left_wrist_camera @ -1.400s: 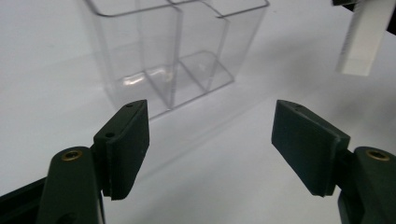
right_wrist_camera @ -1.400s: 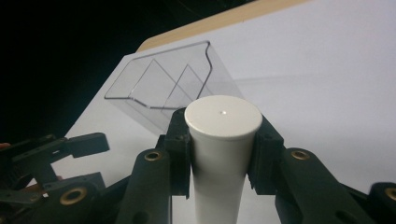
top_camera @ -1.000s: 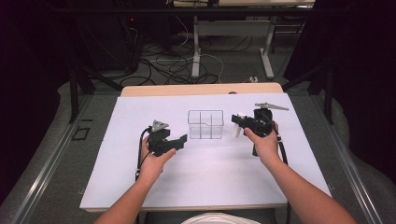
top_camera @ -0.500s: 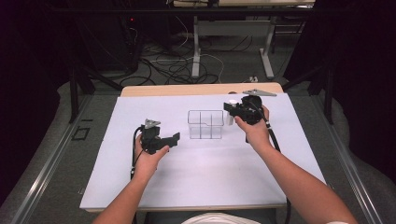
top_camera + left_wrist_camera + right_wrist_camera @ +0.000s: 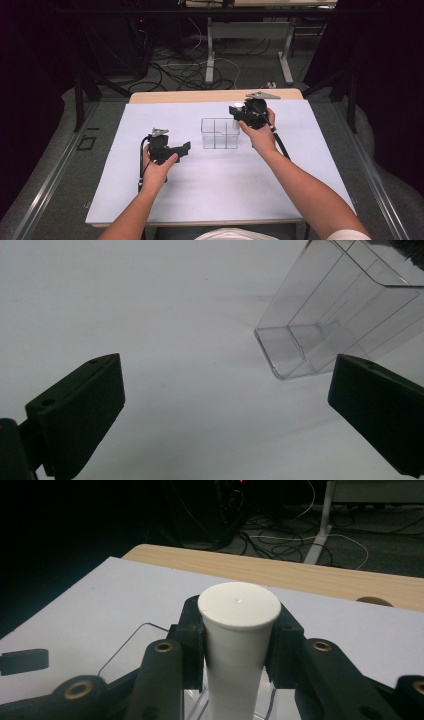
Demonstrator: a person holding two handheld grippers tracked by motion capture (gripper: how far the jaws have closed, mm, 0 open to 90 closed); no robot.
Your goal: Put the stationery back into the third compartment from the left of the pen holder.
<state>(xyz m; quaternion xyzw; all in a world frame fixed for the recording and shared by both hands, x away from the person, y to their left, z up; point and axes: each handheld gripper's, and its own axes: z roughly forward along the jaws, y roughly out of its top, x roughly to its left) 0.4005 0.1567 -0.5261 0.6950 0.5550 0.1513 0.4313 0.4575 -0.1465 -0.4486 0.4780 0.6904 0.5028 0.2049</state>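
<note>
A clear plastic box [image 5: 219,134] with dividers stands mid-table on the white sheet. My right gripper [image 5: 236,111] hovers at the box's far right corner, shut on a white cylinder [image 5: 239,105]. In the right gripper view, the jaws [image 5: 239,630] clamp the cylinder [image 5: 239,605] upright below its flat round top, with the box's rim [image 5: 200,702] beneath. My left gripper [image 5: 184,147] sits left of the box, pointing towards it. Its jaws [image 5: 225,390] have just been opening and now stand wide with nothing between them. The box [image 5: 320,330] lies ahead and to the right in the left gripper view.
The white sheet [image 5: 210,190] covers most of the wooden table, whose bare far edge [image 5: 200,96] shows behind it. Beyond lie a dark floor, cables [image 5: 190,70] and table legs. Both forearms come in from the near edge.
My right hand has carried the white cylinder left and away from me, up to the box's far right corner. The left gripper has drifted slightly left.
</note>
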